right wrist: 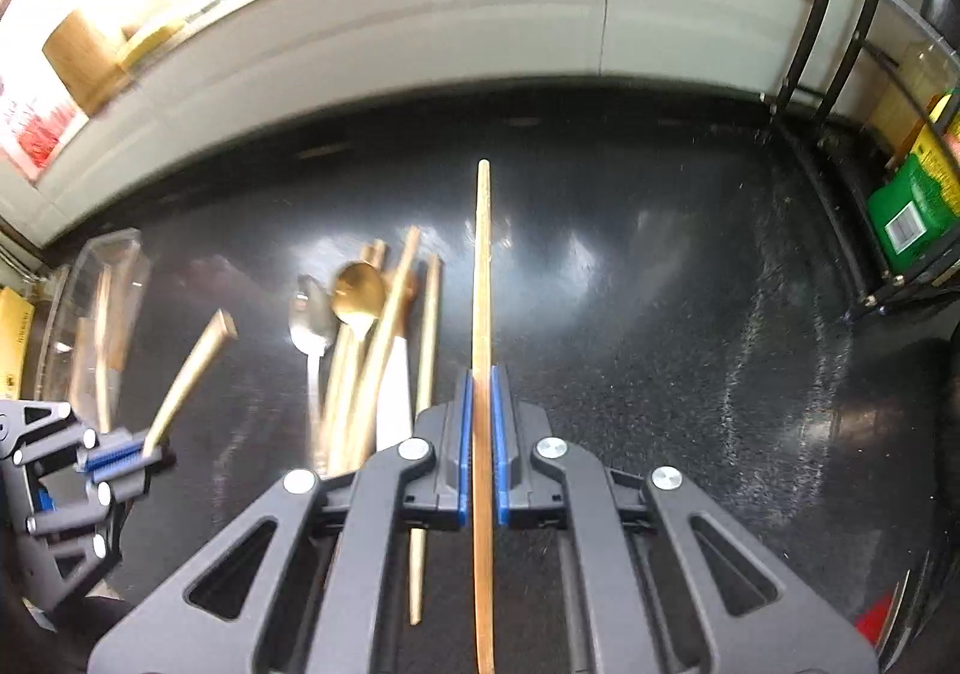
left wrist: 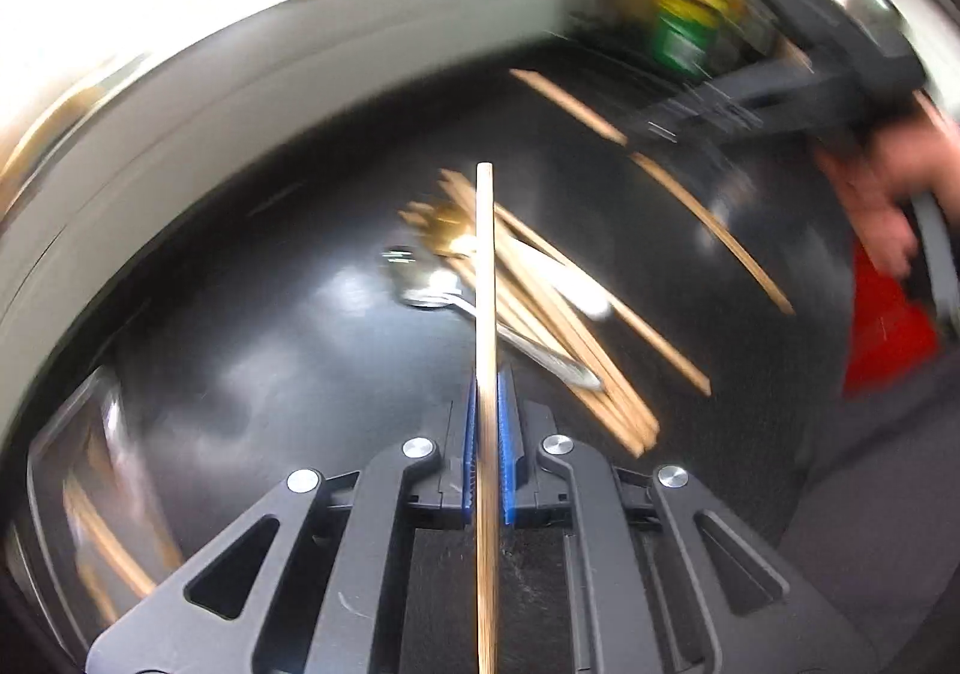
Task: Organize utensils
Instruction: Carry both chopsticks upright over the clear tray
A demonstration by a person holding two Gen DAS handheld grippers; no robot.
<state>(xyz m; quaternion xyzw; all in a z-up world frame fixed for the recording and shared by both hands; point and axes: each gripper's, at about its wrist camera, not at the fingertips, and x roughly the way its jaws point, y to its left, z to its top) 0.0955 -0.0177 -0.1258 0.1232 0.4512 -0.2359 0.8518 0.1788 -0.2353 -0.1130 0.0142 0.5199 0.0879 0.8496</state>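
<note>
Green packet (right wrist: 911,218): carries a white barcode patch with bars, digits too small to read; yellow band above it bears print that is not legible.
Yellow box (right wrist: 13,338): dark lettering runs along its side at the left edge of the right wrist view, too blurred to read.
Left wrist view: motion blur, no text readable.

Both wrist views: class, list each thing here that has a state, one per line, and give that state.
Left gripper: jaws shut on a chopstick.
Right gripper: jaws shut on another chopstick.
Clear tray: open-topped, holding chopsticks.
Utensil pile: loose on the counter, unsorted.
Gold spoon: lying in the pile.
Silver spoon: lying beside it.
</note>
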